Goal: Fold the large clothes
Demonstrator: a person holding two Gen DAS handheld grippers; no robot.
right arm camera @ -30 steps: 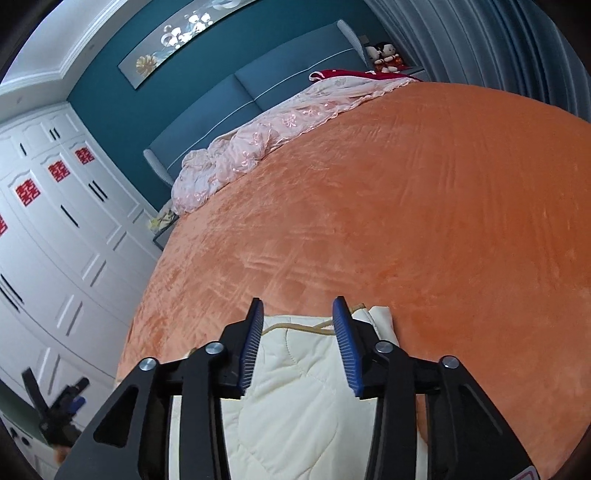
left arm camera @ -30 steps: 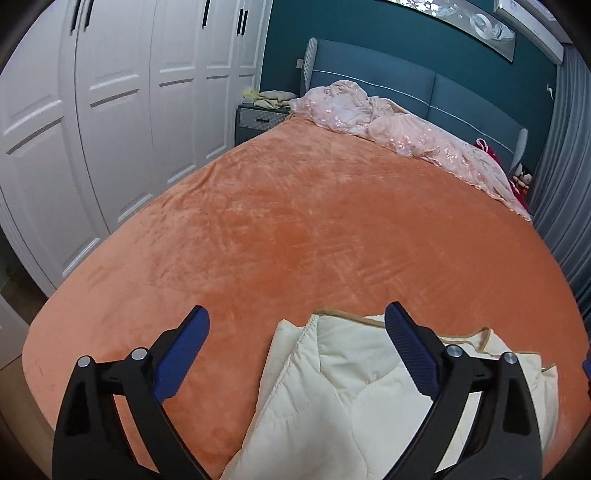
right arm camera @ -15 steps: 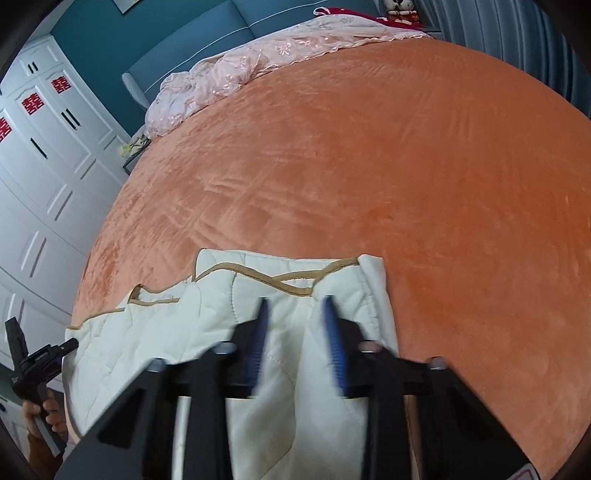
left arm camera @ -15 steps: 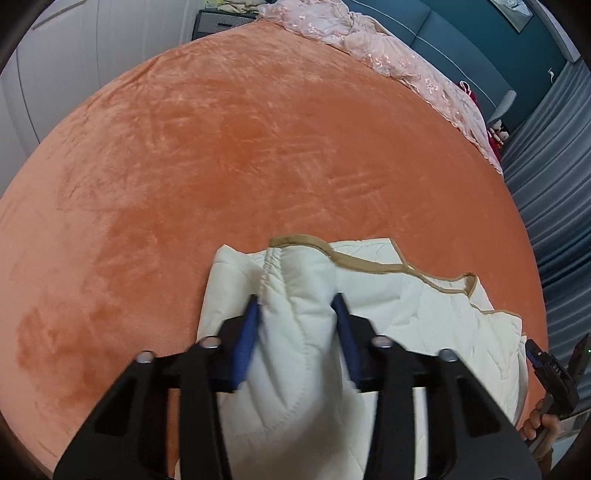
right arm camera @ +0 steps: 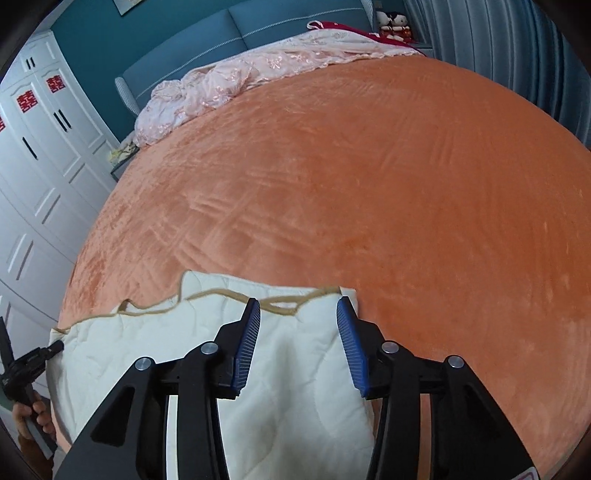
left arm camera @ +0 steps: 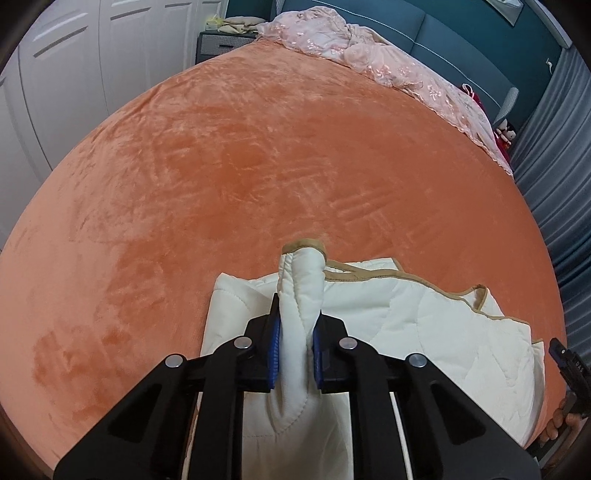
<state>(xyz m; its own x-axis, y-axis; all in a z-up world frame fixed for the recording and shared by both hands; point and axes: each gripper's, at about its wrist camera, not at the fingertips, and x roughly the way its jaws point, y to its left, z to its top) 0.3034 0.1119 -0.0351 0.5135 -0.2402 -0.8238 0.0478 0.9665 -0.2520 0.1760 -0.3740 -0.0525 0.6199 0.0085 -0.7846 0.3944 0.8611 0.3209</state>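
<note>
Orange plush bedspread (left arm camera: 258, 166) covers the bed, white wardrobe doors (right arm camera: 33, 155) at the left, teal headboard (right arm camera: 236, 26) and pink bedding (left arm camera: 369, 62) far. The cream quilted garment (left arm camera: 406, 325) lies at the near edge. The left gripper (left arm camera: 294, 343) pinches a raised fold, jaws closing; the right gripper (right arm camera: 299, 339) is opening over it, its jaws apart

Your left gripper (left arm camera: 294, 345) points steeply down and its jaws are closing, the blue pads (left arm camera: 274, 354) already pressing a raised fold of the cream quilt (left arm camera: 406, 325) between them. Your right gripper (right arm camera: 298, 345) also tilts down, its jaws opening, pads apart over the quilt. Your left hand (right arm camera: 31, 411) shows at 8 o'clock in the right view.
</note>
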